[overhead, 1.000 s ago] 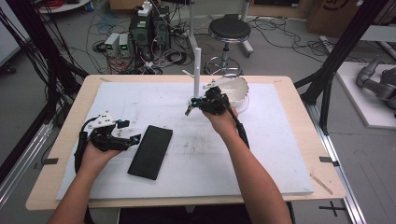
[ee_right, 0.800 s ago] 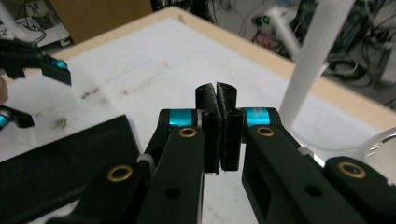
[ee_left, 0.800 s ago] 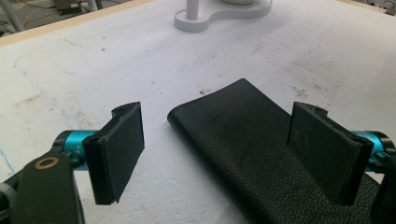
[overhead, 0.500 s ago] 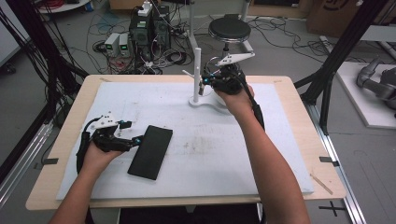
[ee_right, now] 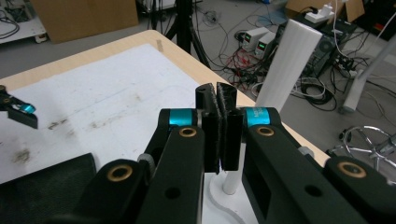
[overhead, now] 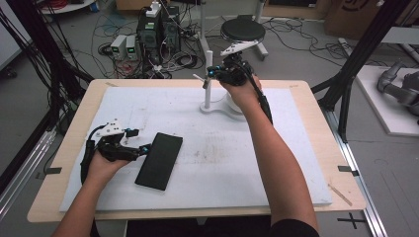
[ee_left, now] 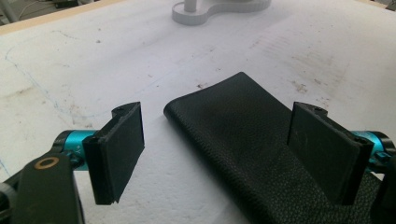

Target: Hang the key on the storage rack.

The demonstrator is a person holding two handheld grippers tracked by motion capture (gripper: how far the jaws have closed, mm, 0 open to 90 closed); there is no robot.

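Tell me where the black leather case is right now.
In the high view the black leather case lies flat on the white mat, left of centre, just beside the open left gripper, whose jaws stand on either side of its near end in the left gripper view.

Black case (overhead: 159, 160): pebbled, leather-like grain in the left gripper view. Table mat (overhead: 197, 163): white, smudged with brownish-grey marks and a faint blue line. Table rim (overhead: 316, 106): pale wood. Stand (overhead: 208, 84): plain white post and base. Left gripper (ee_left: 215, 149): black jaws, teal collars, brass-coloured rivet. Right gripper (ee_right: 218, 133): same black, teal and brass. Stool (overhead: 242, 29): black seat.
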